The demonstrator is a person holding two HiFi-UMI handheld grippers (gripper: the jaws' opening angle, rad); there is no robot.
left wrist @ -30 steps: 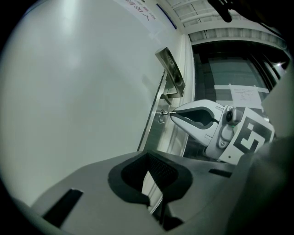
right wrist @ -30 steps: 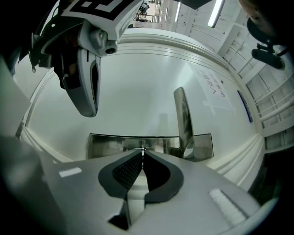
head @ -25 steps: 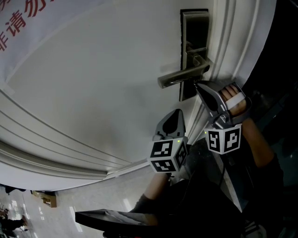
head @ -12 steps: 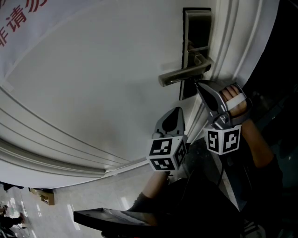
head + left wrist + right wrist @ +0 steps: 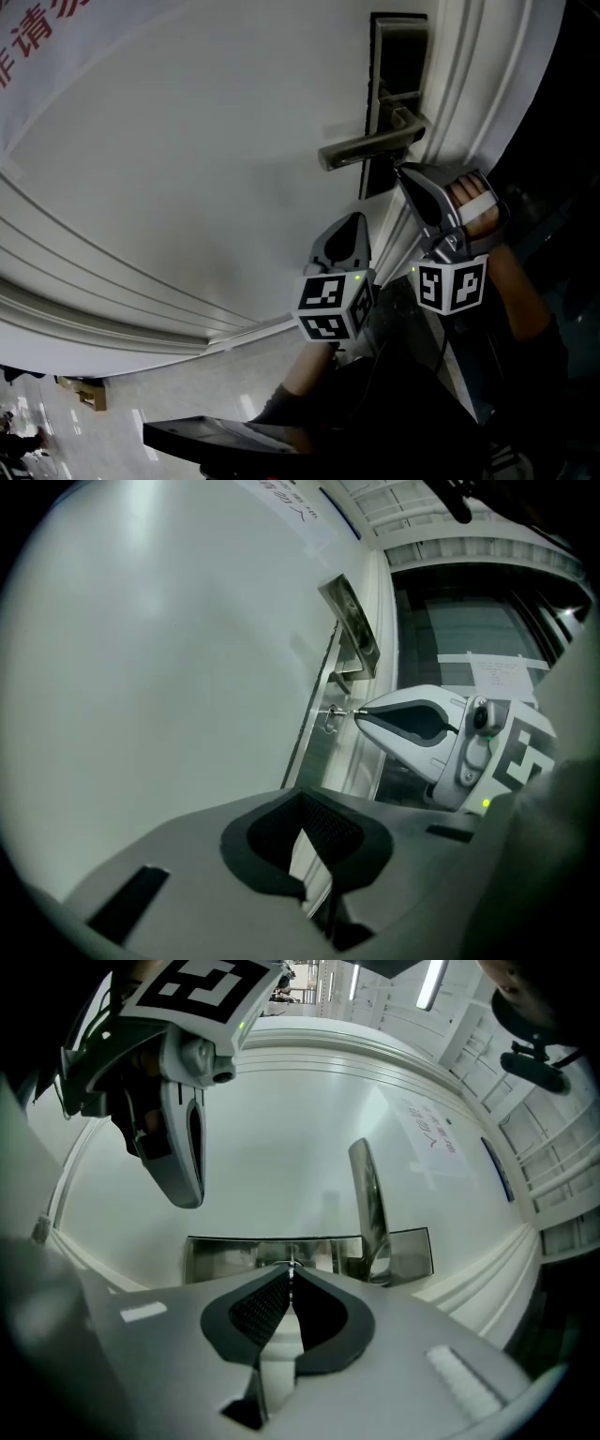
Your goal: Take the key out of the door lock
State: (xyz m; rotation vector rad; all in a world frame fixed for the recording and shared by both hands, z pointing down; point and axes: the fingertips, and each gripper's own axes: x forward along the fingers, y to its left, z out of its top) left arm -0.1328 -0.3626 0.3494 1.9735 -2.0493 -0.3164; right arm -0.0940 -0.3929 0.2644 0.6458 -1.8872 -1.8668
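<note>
White door (image 5: 187, 169) fills my view, with the steel lock plate (image 5: 397, 56) along its latch edge and the lever handle (image 5: 366, 150) across it. My right claw (image 5: 400, 171) is at the plate's lower end, under the handle, clenched on the key (image 5: 340, 711). My left claw (image 5: 353, 221) hangs beside it, closed and empty. The key's still seated in the plate. It's gripped but not drawn, so the pull-out is left.

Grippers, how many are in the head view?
2. The left gripper hangs shut below the door handle; the right gripper is shut on the key at the lock.
</note>
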